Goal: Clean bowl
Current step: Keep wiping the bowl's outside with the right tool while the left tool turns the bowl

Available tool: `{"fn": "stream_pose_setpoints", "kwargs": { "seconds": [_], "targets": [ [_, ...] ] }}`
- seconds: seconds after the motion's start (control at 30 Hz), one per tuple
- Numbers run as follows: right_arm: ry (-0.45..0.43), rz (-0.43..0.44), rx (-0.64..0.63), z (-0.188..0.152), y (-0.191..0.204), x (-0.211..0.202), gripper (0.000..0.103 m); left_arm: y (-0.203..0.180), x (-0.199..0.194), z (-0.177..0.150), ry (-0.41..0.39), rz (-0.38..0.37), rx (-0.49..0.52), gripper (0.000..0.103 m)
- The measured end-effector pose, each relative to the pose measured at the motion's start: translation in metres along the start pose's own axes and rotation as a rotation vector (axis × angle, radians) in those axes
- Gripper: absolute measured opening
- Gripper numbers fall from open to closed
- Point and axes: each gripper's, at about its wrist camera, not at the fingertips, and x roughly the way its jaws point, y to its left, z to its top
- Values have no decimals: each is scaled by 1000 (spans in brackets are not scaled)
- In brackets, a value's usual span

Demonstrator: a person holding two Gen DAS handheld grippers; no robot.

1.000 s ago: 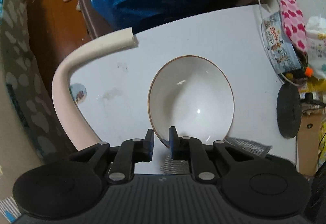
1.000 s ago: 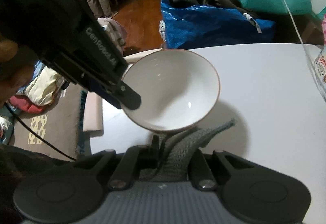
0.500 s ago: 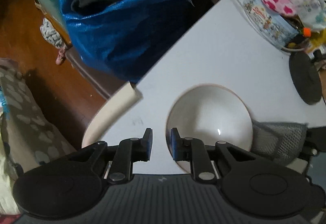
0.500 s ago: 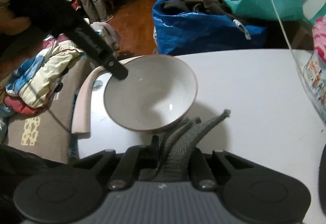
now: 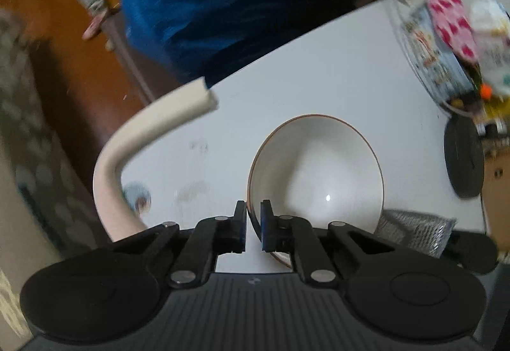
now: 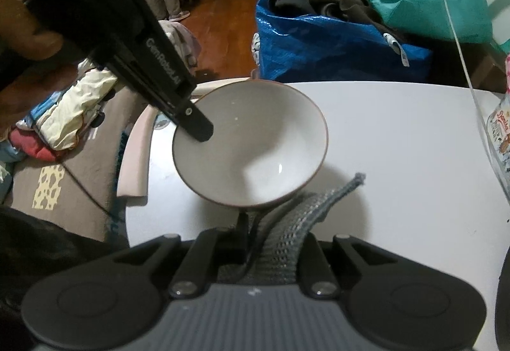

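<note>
White table (image 6: 398, 134) — left gripper (image 5: 253, 225) "GenRobot.AI" fingers pinch bowl (image 6: 251, 143) rim; right gripper (image 6: 274, 242) clamps cloth (image 6: 287, 236).

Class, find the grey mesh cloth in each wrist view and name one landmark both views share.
Left wrist: grey mesh cloth at lower right, beside the bowl.
Right wrist: bottom centre, clamped in the right hand-held gripper.
Shared landmark: blue bag.

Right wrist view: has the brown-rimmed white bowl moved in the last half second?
Yes. The bowl shifted slightly right, away from the beige foam edge guard.
</note>
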Motion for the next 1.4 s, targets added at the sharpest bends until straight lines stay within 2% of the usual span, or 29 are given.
{"fn": "stream_pose_setpoints", "kwargs": {
  "seconds": [0.13, 0.27, 0.3, 0.5, 0.63, 0.77, 0.8, 0.83, 0.93, 1.27, 1.4],
  "targets": [
    [1, 24, 10, 0, 6, 3, 12, 3, 0, -10, 9, -18, -106, 12],
    [-3, 61, -6, 0, 16, 4, 12, -3, 2, -13, 27, -36, -102, 13],
    [-4, 66, -9, 1, 18, 4, 12, -4, 2, -12, 31, -34, -78, 14],
    [-19, 43, 14, -2, 8, -2, 12, -23, -10, 1, -17, 87, 307, 17],
    [-28, 18, 24, 1, -1, -5, 12, -24, -6, 23, -32, 127, 412, 17],
    [-27, 2, 9, 5, -3, -5, 12, -21, -2, 34, -2, 85, 452, 17],
    [-28, 0, 9, 5, -3, -5, 12, -21, -1, 34, 2, 74, 460, 14],
    [-28, 1, 12, 4, -3, -4, 12, -19, -1, 31, 2, 66, 424, 10],
    [-24, 4, 21, 4, -4, -2, 12, -16, -2, 22, 1, 41, 317, 8],
    [4, 45, 10, 3, 12, 7, 13, -3, -2, -6, 3, -39, -35, 11],
    [1, 62, -15, 3, 21, 8, 13, -4, -2, -12, 15, -62, -104, 12]
  ]
}}
